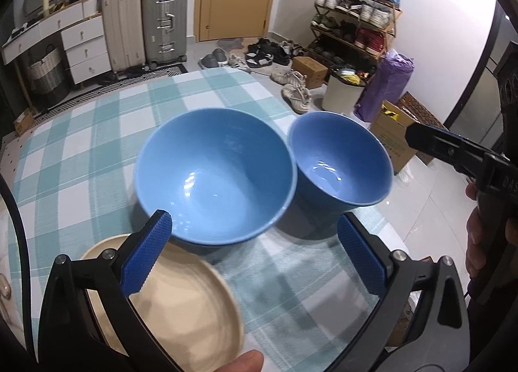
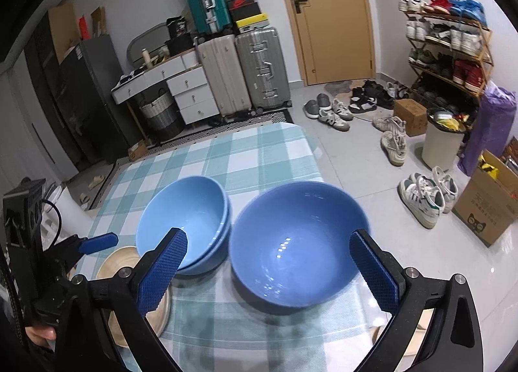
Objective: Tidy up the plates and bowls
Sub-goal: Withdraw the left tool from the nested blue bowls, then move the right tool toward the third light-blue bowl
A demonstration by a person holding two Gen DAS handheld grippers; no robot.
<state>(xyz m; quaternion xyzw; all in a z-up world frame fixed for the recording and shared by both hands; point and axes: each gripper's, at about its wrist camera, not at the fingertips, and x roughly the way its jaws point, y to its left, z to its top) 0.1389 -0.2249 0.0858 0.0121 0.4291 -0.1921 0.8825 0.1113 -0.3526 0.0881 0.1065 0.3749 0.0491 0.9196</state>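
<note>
Two blue bowls stacked together sit mid-table on the checked cloth. A single blue bowl sits to their right near the table's edge. A beige plate lies at the front left. My left gripper is open and empty, hovering just before the stacked bowls, its left finger over the plate. My right gripper is open and empty, its fingers spread to either side of the single bowl, above it.
The table carries a teal and white checked cloth; its right edge drops to a tiled floor. Shoes, a shoe rack, cardboard boxes, a bin, suitcases and drawers stand beyond.
</note>
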